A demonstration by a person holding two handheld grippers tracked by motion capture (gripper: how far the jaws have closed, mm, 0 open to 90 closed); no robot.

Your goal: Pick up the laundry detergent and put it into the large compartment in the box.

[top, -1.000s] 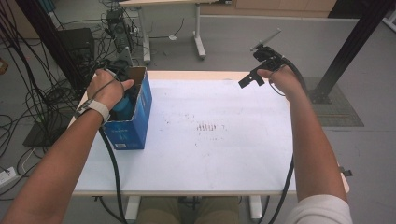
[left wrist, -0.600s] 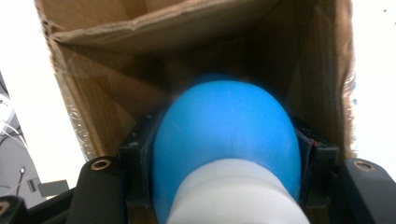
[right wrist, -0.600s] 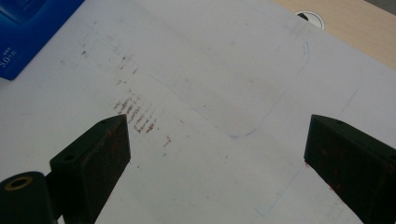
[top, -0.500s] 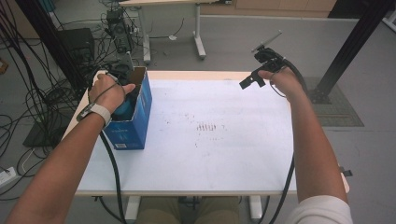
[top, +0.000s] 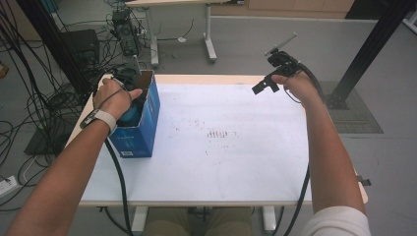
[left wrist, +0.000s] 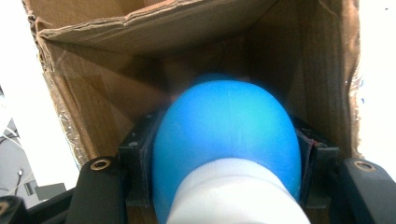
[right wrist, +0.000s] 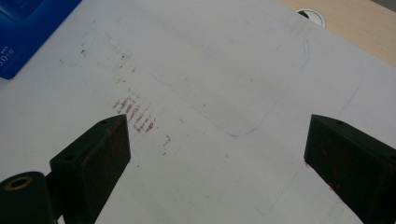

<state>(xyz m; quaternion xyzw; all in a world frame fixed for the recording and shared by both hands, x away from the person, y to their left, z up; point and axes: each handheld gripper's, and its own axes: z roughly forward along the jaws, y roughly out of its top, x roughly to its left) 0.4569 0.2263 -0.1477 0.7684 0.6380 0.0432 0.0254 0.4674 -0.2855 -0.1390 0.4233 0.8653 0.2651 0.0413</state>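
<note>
A: Compared with a second ago, very little has shifted: the left hand (top: 114, 98) sits a touch lower at the mouth of the blue box (top: 136, 127), and the right arm has hardly stirred.

B: And the left gripper (left wrist: 224, 186)?

A: In the left gripper view its jaws are clenched on either side of a blue ball (left wrist: 226, 140), which has a white band at its near end. The ball is inside the box, with brown cardboard walls (left wrist: 93, 107) all around it. In the high view a sliver of it (top: 132, 114) shows just under the hand, at the left of the frame.

B: The right gripper (top: 268, 81)?

A: Released. Its jaws stand wide apart with nothing between them, held above the white table (right wrist: 210, 93) in the upper right of the high view, well away from the box. Reddish smudges (right wrist: 135, 114) mark the sheet near the table's middle.
</note>
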